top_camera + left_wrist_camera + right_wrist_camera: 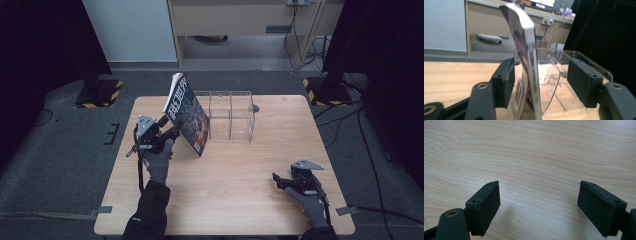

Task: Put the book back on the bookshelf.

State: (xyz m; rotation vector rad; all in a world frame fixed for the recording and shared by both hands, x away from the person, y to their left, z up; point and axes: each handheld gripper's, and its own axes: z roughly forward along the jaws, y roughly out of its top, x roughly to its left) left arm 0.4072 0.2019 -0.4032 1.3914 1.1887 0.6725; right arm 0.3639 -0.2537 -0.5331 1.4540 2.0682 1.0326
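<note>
A book (187, 115) with a dark, busy cover stands tilted on the wooden table (240, 200), its top leaning left and its lower edge by the clear acrylic rack (231, 117). My left gripper (172, 132) sits at the book's left side. In the left gripper view the book (529, 50) stands edge-on between the jaws. My left gripper (540, 75) is open: one pad (504, 82) is close beside the book, and the other stands well clear, in front of the rack (584, 57). My right gripper (276, 180) rests open near the front right, and in its own view the right gripper (539, 205) has bare wood between its pads.
The rack has upright dividers and sits at the table's back middle. Black stands on yellow-and-black striped bases (100, 92) flank the table's far corners. Cables (345, 120) trail over the grey floor at the right. A desk stands behind.
</note>
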